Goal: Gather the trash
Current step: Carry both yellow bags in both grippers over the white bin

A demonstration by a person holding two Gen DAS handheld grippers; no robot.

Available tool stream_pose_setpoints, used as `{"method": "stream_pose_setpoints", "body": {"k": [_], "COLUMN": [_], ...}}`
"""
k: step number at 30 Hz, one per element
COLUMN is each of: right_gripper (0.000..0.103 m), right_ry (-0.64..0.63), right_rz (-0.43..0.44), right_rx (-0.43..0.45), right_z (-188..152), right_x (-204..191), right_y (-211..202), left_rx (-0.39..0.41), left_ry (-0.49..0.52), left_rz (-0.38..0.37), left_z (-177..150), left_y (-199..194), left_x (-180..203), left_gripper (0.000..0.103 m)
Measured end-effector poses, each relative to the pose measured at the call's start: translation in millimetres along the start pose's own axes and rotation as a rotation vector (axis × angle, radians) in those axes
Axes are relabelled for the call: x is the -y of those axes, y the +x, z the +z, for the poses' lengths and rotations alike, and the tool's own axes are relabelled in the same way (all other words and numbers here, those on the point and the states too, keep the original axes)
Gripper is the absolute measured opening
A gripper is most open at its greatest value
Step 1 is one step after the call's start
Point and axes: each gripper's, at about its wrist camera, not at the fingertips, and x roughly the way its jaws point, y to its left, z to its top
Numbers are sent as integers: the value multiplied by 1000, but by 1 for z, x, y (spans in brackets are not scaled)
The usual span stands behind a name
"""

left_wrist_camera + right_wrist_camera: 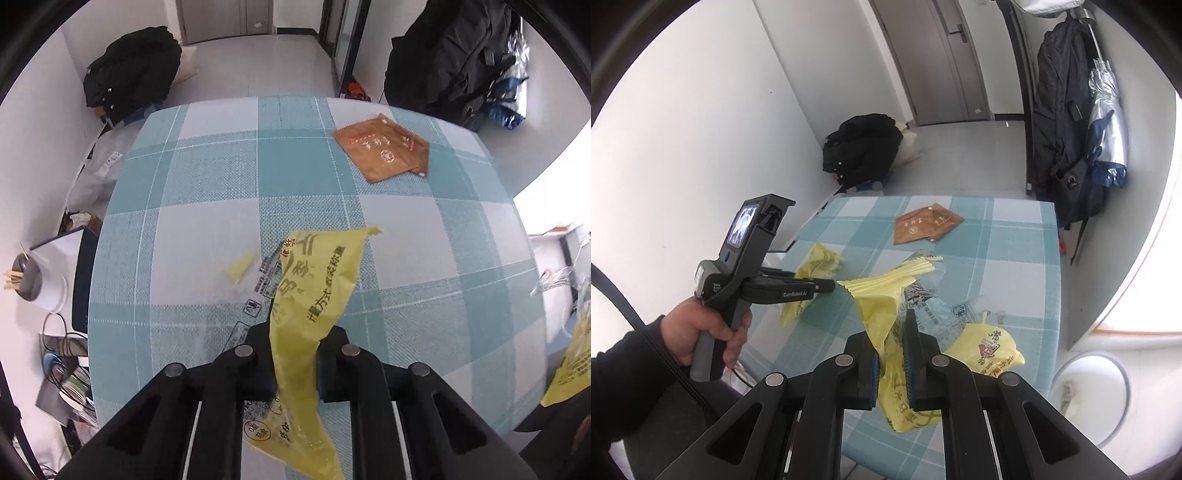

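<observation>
Left gripper (293, 354) is clamped on a yellow plastic wrapper (314, 295), the sheet pinched between its black fingers (258, 354) and standing up off the checked tablecloth (207, 177). Seen from the right wrist camera, that same left gripper (831, 286) is in the person's left hand (698, 332), reaching in from the side with its tip at a crumpled yellow wrapper (812, 273) near the table's left edge.

Right gripper (891, 354) is also pinched tight, its blue-lined pads (873, 373) squeezing another yellow wrapper (882, 314), which fans upward to a serrated edge and hangs below the jaws as well. Just beside it lies clear printed film (934, 306), and to the right a further yellow wrapper with red lettering (986, 350), resting on the cloth.

At the far end of the table, well apart from both grippers, two brown sachets (925, 223) lie overlapping, untouched. Off the table's right corner stands a white round bin (1089, 395) on the floor.
</observation>
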Motion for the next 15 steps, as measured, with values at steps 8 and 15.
{"method": "stream_pose_setpoints", "body": {"k": [8,15], "right_gripper": [10,10], "right_ry": [20,46], "right_rz": [19,8], "right_rx": [84,188], "right_z": [10,25], "right_x": [0,8], "right_y": [-29,-71], "left_rx": [116,210], "left_ry": [90,144], "left_rz": [-29,-110], "left_z": [-3,0], "left_y": [-46,-84], "left_x": [35,80], "left_gripper": [10,10]}}
